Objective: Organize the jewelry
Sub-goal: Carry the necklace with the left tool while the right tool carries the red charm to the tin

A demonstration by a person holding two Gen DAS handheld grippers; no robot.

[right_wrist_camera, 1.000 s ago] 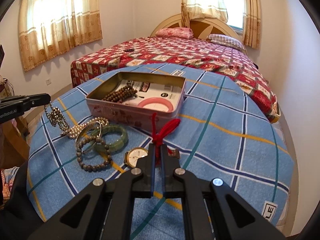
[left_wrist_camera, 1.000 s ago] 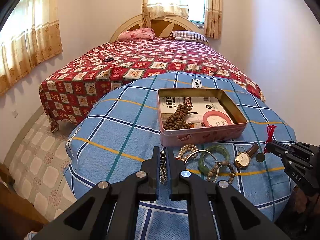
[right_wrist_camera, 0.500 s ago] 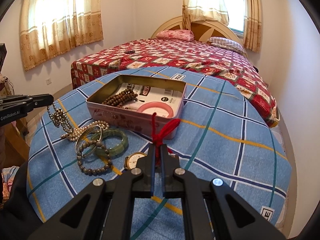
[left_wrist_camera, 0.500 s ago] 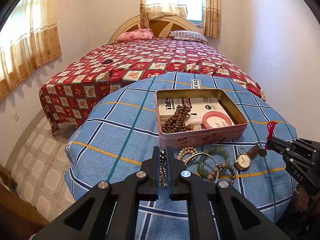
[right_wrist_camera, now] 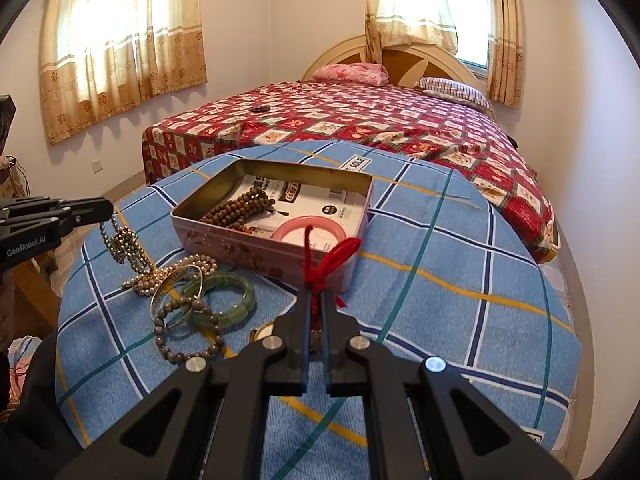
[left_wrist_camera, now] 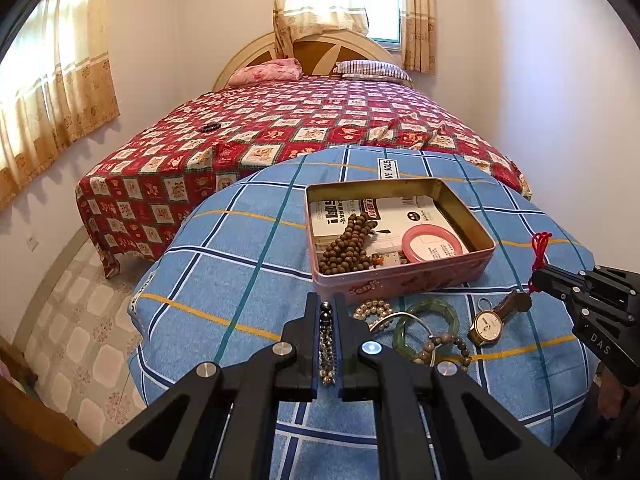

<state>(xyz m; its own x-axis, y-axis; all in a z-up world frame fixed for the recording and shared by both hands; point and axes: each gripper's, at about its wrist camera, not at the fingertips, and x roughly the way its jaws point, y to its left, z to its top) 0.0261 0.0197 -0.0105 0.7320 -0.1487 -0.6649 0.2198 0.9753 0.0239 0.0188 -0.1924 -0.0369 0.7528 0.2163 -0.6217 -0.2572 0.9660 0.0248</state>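
Over the last second little has altered: both views have only crept nearer the tin [left_wrist_camera: 400, 276], so neither held piece is boxed yet. Left tongs [left_wrist_camera: 329, 312], pressed together, pinch a metallic bead chain [right_wrist_camera: 124, 246] dangling above the tabletop [left_wrist_camera: 240, 256], left of the tin. Right tongs [right_wrist_camera: 315, 300], likewise closed, pinch a red cord [right_wrist_camera: 332, 254] just near the tin's near wall.

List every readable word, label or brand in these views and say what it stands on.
"GenRobot.AI": side of the left gripper, seen in the right wrist view.
"DAS": side of the right gripper, seen in the left wrist view.
"SOLE", start cut off: white label on the blue checked cloth.
Print on the paper lining the tin: too small to read.
Watch dial: unreadable.
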